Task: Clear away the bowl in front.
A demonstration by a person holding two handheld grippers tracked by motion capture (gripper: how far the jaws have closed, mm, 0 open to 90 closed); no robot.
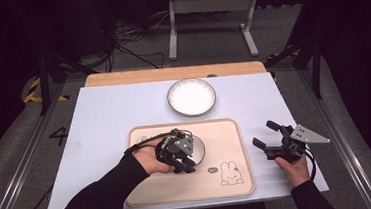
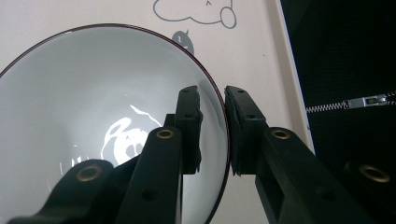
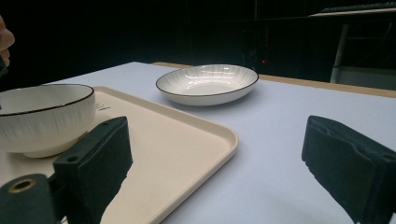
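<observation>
A white bowl (image 1: 200, 151) with a dark rim stands on the cream tray (image 1: 226, 131). My left gripper (image 1: 184, 166) reaches down over the bowl from the left. In the left gripper view one jaw is inside the bowl (image 2: 93, 93) and the other outside, and the gripper (image 2: 212, 95) is shut on the rim. My right gripper (image 1: 264, 133) rests open on the table to the right of the tray, with nothing between its pads (image 3: 327, 154). The right gripper (image 3: 217, 140) looks over the tray (image 3: 177, 144) at the bowl (image 3: 44, 116).
A shallow white plate (image 1: 191, 97) (image 3: 208, 84) with a dark rim sits on the pale blue table beyond the tray. A rabbit drawing (image 1: 230, 173) marks the tray's near right corner. A wooden strip (image 1: 171, 74) runs along the far edge.
</observation>
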